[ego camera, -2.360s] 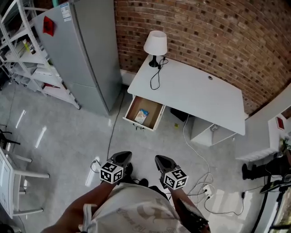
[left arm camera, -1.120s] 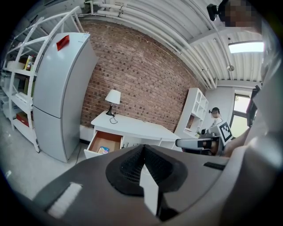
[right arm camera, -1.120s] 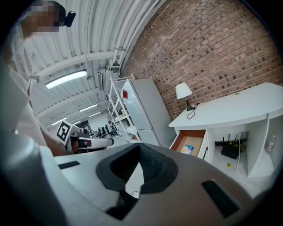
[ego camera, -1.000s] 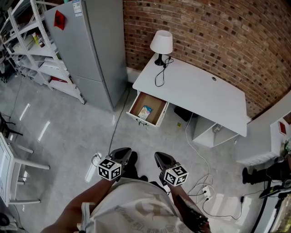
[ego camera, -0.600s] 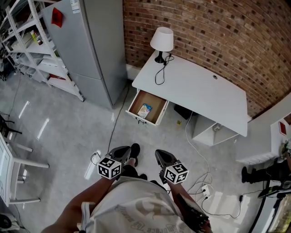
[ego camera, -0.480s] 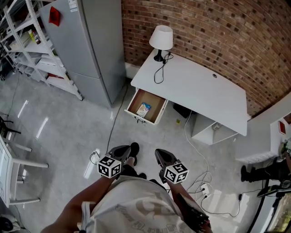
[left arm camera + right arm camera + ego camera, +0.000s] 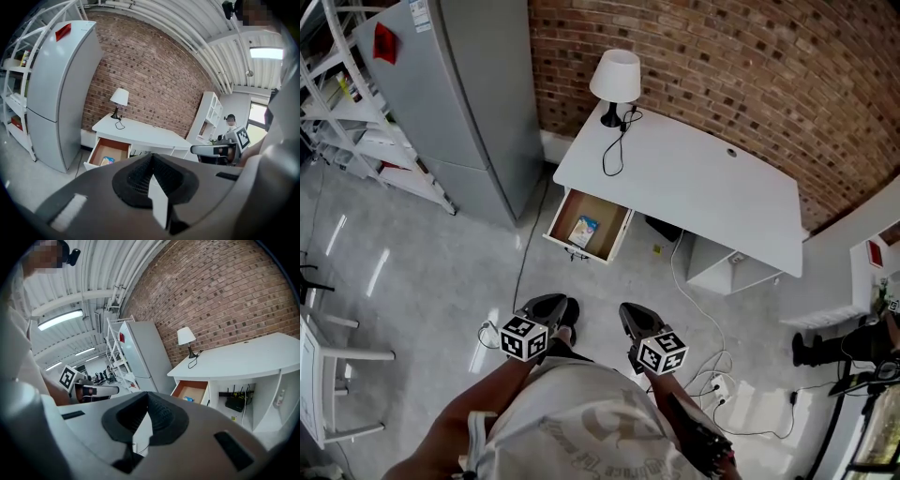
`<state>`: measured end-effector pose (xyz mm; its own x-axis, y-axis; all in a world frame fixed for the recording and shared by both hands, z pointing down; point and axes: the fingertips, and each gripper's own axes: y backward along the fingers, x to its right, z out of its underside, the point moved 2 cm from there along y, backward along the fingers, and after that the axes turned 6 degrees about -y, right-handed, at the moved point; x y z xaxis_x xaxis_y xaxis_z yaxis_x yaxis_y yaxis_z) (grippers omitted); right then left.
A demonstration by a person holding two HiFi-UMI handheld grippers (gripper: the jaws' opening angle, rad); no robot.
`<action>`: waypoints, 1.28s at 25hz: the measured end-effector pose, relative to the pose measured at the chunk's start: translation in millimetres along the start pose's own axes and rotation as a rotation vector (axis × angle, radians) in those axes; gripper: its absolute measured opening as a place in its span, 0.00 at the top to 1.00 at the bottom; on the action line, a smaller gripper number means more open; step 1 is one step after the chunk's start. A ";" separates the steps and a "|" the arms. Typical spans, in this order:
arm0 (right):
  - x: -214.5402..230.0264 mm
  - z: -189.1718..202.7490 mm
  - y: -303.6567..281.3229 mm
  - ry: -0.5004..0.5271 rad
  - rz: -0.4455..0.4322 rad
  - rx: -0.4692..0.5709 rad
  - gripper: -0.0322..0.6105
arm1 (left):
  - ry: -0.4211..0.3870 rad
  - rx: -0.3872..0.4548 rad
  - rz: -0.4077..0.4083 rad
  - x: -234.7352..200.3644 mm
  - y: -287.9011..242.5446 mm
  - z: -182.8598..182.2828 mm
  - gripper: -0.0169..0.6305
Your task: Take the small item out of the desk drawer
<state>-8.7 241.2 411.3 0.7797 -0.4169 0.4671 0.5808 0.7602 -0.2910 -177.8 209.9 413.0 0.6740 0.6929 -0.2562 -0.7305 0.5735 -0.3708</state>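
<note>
Two grippers, both w/ jaws closed on nothing: left gripper (image 7: 551,303) and right gripper (image 7: 630,315) sit low in front of me, side by side, noses aimed roughly toward the desk (image 7: 694,178). In the left gripper view the pads meet at the tip w/ nothing between, and it's the same in the right gripper view. Empty and shut makes sense to me: they're well apart from anything to grab, so this reads as approach, not pick. The drawer (image 7: 574,250) stands pulled out under the desk's left end, which is why the small item (image 7: 583,230) is exposed from above. It lies flat on the drawer floor, about mid-drawer, a pale packet w/ some blue on it. The lamp (image 7: 614,80) is parked at the desk's back left corner w/ its cord (image 7: 614,155) trailing over the top, clear of the drawer, so no obstruction there imo. A floor cable (image 7: 528,251) runs past the drawer's left side, worth minding on the walk-up. Writing: the packet print is too small to read. The fridge (image 7: 459,103) carries a red tag (image 7: 386,44) and a white sticker (image 7: 419,11) near its top, text illegible. The marker cubes (image 7: 523,337) show only b/w square patterns, no letters. My shirt (image 7: 581,431) has a faint graphic, no words I can make out.
</note>
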 end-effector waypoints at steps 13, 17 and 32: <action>44.6 -49.8 -53.9 -0.003 0.035 0.001 0.94 | 0.004 -0.043 -0.064 -67.4 -63.2 -47.8 0.97; 59.0 -62.9 -72.4 -0.018 0.055 0.000 0.94 | 0.002 -0.049 -0.052 -86.3 -81.9 -63.4 0.97; 105.2 -104.4 -146.4 -0.040 0.195 0.010 0.94 | 0.038 -0.062 -0.021 -172.6 -143.4 -99.9 0.97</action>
<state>12.7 34.1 415.9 0.8672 -0.2417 0.4355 0.4175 0.8295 -0.3709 -178.5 -35.5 421.2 0.6937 0.6633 -0.2806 -0.7086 0.5587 -0.4310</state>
